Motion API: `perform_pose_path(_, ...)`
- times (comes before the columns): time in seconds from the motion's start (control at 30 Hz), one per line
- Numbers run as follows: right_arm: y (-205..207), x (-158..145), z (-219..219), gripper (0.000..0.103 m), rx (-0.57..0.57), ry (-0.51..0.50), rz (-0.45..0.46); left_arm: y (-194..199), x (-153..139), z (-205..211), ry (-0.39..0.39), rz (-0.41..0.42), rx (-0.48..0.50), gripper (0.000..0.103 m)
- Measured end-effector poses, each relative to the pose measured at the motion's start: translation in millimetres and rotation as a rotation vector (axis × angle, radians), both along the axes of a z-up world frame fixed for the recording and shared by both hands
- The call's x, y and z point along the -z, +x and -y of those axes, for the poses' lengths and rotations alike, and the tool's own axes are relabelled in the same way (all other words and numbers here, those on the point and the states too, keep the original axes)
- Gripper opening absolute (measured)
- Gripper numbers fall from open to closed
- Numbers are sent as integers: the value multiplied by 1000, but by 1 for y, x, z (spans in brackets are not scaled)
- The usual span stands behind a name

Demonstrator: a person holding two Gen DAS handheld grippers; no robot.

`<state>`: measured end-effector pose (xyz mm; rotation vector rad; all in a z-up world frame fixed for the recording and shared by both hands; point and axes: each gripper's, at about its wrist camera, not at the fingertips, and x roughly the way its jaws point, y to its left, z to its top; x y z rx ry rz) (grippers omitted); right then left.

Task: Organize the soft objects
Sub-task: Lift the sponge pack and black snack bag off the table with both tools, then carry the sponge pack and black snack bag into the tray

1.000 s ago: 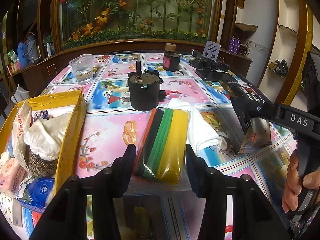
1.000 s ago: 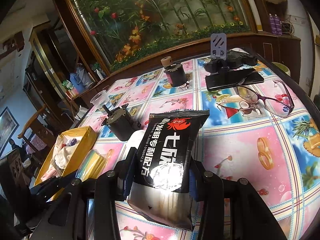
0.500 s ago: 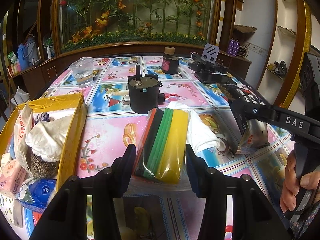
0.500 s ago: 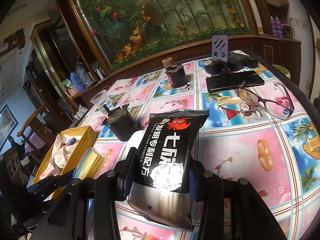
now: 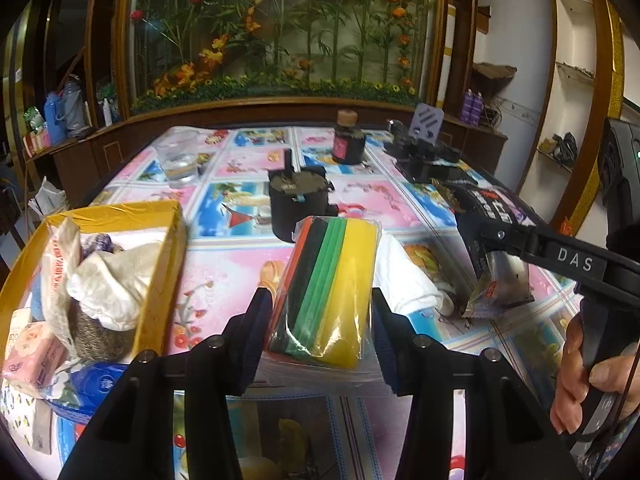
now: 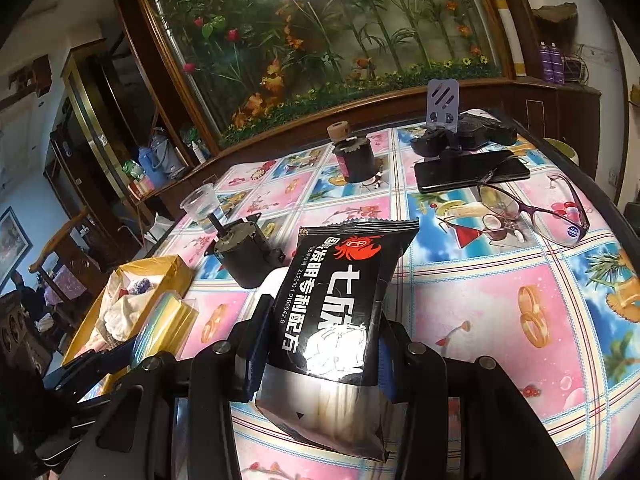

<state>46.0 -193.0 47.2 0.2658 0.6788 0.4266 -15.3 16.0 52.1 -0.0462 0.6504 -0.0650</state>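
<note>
Both claws unchanged, grips intact

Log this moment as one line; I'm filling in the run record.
left gripper: shut on sponge pack | right gripper: shut on black snack bag | yellow box: part filled, left of the pack

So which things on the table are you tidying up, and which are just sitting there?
Tidying up:
sponge pack, in the left gripper
black snack packet, in the right gripper
white cloth
yellow box

Just sitting there:
glasses
phone
plastic cup
ink bottle
black motor
</note>
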Motion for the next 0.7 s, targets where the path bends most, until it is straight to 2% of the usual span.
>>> perform_pose_path(0.17,-6,-6,-14,48,11,41,26,-16,-13,-9,-6,101,-67,47)
perform_pose_path(0.4,-17,-13,-59,48,-46,24,79,-33,-21,-21,-7,174,-152,47)
perform_pose_path(0.7,-28,-13,-117,48,-154,0,106,-55,-31,-56,-48,169,-194,47)
